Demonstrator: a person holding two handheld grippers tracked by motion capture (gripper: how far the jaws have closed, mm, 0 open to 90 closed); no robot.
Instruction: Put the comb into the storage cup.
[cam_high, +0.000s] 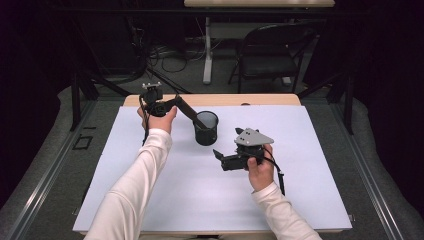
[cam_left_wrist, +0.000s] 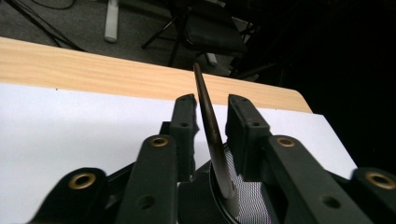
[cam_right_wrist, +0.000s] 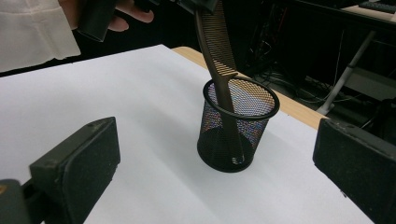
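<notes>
Nearest me in the high view, two white sleeves (cam_high: 135, 190) come in from the bottom edge, cut off above the elbows. From the right one, my right gripper (cam_high: 219, 156) rests low over the white sheet covering the table (cam_high: 165, 200), pointing left toward the cup, its padded jaws standing wide apart with nothing between them. Beyond it stands the black wire-mesh pencil cup (cam_high: 206, 128), upright near the middle of the sheet. Inside it leans a long dark brown plastic comb (cam_right_wrist: 223, 79), handle end down on the cup's floor, long axis tilting up and away toward my raised left hand. My left gripper (cam_left_wrist: 211, 108) brackets the comb's upper end; a sliver of gap shows on either side, so its jaws are parted and not pressing. Past the wooden table edge, a folding chair (cam_high: 270, 50) is dim and hard to read.
</notes>
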